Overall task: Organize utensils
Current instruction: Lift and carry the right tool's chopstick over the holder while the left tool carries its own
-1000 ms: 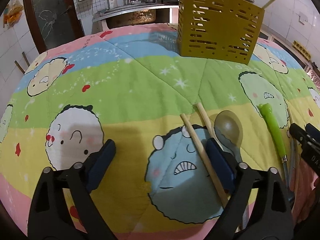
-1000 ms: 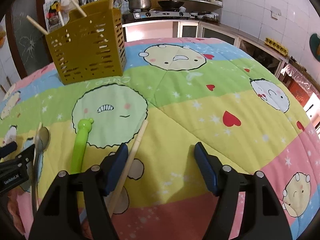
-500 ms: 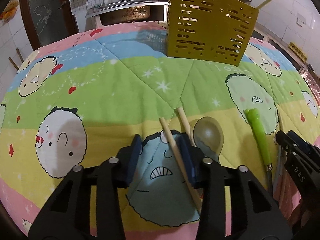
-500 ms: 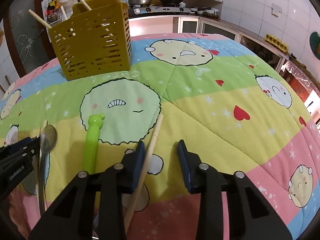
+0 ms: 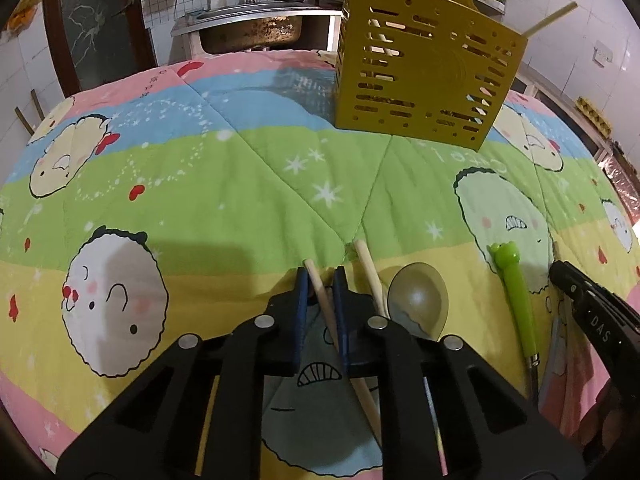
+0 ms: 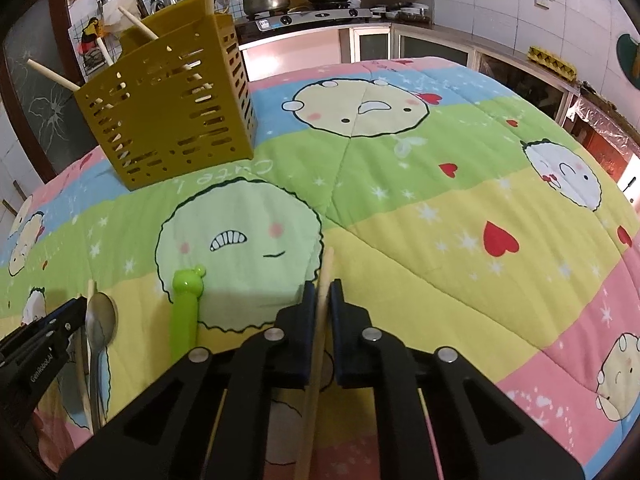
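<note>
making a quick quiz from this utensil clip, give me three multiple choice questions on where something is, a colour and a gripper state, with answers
1. Where does the spoon lie?
A. inside the holder
B. on the quilt, between a loose chopstick and the frog-topped utensil
C. on the stove

2. What colour is the slotted utensil holder?
A. mustard yellow
B. blue
C. white

3. What is between the pads of the right gripper?
A. the spoon
B. nothing
C. a wooden chopstick

Answers:
1 B: it rests on the quilt, with a loose chopstick to its left and the frog-topped utensil to its right.
2 A: its walls are mustard yellow in both views.
3 C: the right chopstick runs between the closed pads. The left gripper is closing on the left chopstick.
</note>
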`<state>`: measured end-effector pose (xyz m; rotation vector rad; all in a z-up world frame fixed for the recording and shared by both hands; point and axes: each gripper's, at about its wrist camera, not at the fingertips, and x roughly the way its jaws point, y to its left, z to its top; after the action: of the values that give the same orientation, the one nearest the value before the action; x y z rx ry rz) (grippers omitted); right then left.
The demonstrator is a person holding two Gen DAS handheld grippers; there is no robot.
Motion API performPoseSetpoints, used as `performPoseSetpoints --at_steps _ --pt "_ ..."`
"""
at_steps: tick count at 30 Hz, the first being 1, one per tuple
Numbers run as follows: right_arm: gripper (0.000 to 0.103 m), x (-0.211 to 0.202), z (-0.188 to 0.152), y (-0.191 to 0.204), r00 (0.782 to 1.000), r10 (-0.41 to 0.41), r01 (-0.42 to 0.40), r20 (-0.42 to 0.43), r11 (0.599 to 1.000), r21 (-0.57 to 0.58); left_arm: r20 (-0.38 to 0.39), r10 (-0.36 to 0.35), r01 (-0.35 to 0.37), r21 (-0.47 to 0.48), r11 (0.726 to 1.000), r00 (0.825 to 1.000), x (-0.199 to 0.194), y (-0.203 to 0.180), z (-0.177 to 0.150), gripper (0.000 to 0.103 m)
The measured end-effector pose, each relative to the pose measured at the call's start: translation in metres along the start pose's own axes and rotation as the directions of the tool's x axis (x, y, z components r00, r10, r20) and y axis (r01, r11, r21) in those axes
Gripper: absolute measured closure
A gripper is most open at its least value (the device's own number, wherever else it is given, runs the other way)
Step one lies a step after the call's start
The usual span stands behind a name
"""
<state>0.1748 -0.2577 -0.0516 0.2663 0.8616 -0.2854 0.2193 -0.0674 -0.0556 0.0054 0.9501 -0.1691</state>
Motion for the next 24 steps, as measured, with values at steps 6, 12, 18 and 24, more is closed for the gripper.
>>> performPoseSetpoints --at_steps 6,12,18,24 --pt "0.096 -0.004 0.004 -0.004 0.999 0.039 -0.04 0.012 0.999 0.028 0.008 -0.024 0.024 -0.001 1.0 1.0 -0.003 0.004 0.002 0.093" --pt "0.097 -0.02 0.006 -0.001 0.996 0.07 -0.072 0.057 0.997 0.025 0.048 -0.035 0.036 -0.01 0.999 0.998 -0.016 0.008 0.005 0.095" --pt "0.097 -0.046 0.012 -0.002 0.987 0.096 -0.098 0.131 0.995 0.015 0.109 -0.033 0.034 -0.008 0.999 0.993 -0.037 0.014 0.01 0.095" --pt "0.097 -0.07 0.018 -0.008 0.973 0.11 -0.114 0.201 0.993 0.012 0.192 -0.034 0.036 -0.003 0.999 0.981 -0.064 0.019 0.013 0.096"
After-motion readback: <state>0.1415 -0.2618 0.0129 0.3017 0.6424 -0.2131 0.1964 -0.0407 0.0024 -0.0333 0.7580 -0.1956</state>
